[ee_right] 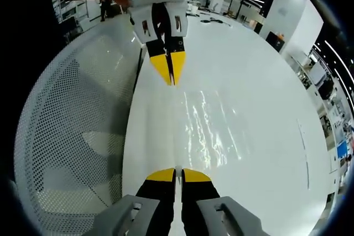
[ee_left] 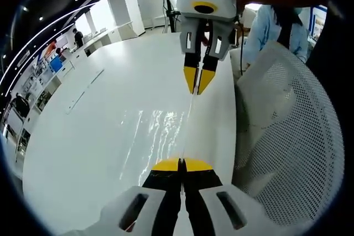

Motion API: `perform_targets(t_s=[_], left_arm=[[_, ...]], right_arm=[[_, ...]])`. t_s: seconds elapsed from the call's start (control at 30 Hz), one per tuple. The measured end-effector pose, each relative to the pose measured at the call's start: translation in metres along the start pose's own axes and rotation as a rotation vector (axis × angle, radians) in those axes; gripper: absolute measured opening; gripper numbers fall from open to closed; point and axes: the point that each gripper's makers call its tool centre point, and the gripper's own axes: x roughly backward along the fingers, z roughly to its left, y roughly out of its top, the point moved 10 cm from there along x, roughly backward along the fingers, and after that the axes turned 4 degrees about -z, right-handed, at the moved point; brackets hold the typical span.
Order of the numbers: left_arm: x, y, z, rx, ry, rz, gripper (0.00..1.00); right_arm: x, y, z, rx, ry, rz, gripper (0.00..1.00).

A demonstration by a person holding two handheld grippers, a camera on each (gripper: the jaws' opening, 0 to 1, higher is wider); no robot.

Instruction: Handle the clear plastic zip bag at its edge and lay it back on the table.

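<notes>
The clear bag (ee_left: 160,136) hung stretched over the white tabletop (ee_left: 83,136). The left tool (ee_left: 181,164) pinched one edge, and the right tool (ee_right: 177,174) pinched the other edge.

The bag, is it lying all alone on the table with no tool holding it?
No, the clear bag is stretched between the left tool and right tool, each pinching an edge.
</notes>
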Motion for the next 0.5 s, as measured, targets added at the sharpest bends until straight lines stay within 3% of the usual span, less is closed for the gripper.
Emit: perform_targets(t_s=[0.5], left_arm=[[-0.0040, -0.0058, -0.0045, -0.054, -0.020, 0.001, 0.00]], right_arm=[[-0.0051, -0.0009, 0.0077, -0.024, 0.008, 0.024, 0.00]])
